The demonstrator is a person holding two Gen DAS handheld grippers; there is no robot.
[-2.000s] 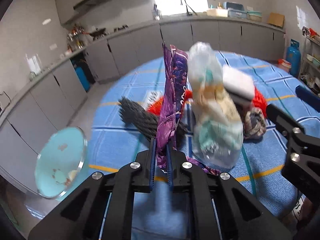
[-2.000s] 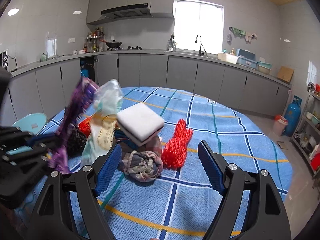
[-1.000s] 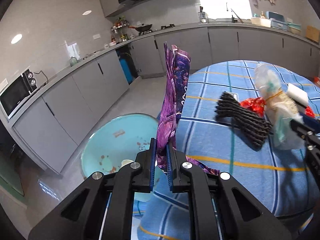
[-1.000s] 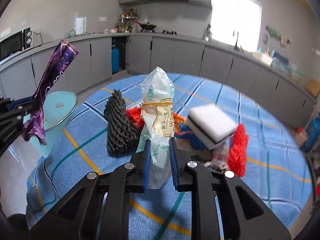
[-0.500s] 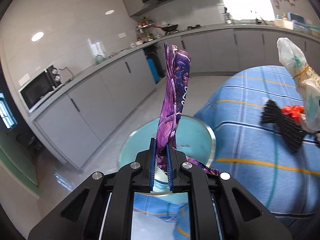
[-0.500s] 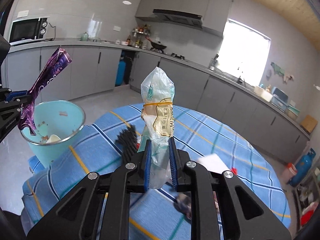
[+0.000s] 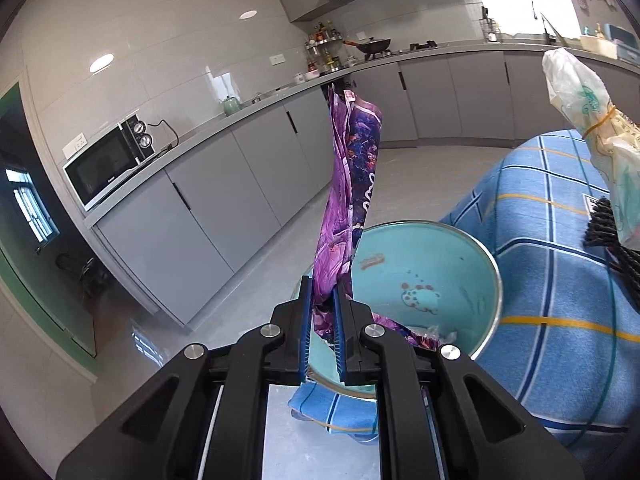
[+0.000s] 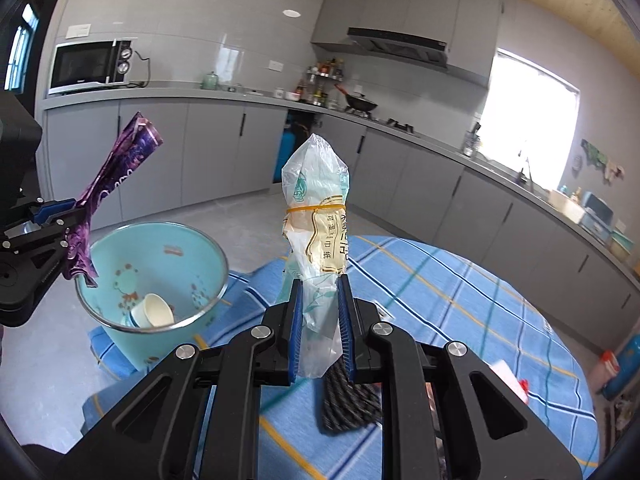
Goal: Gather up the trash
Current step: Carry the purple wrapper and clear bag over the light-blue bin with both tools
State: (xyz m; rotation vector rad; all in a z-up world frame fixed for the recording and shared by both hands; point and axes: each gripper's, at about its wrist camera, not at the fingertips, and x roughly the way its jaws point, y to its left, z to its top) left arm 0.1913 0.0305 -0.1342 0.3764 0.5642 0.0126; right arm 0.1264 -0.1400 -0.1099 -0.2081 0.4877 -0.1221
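Deposit step: the left gripper [image 7: 321, 322] fingers clamp the purple wrapper [image 7: 352, 184] above the bin [image 7: 494, 280] just ahead, the right gripper [image 8: 320, 332] fingers clamp the plastic bag [image 8: 318, 220]; next, both must release over the bin.

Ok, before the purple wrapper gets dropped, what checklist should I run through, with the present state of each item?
1. Left tongs shut on the purple wrapper: ok.
2. Wrapper's lower end over the teal bin opening: ok in the right wrist view, near the rim.
3. Bin upright with room inside; only a paper cup and small scraps show: ok.
4. Right tongs shut on the clear plastic bag: ok.
5. Plastic bag over the bin: not ok, it is above the blue tablecloth.
6. Wrapper will fall clear of the rim: cannot tell.
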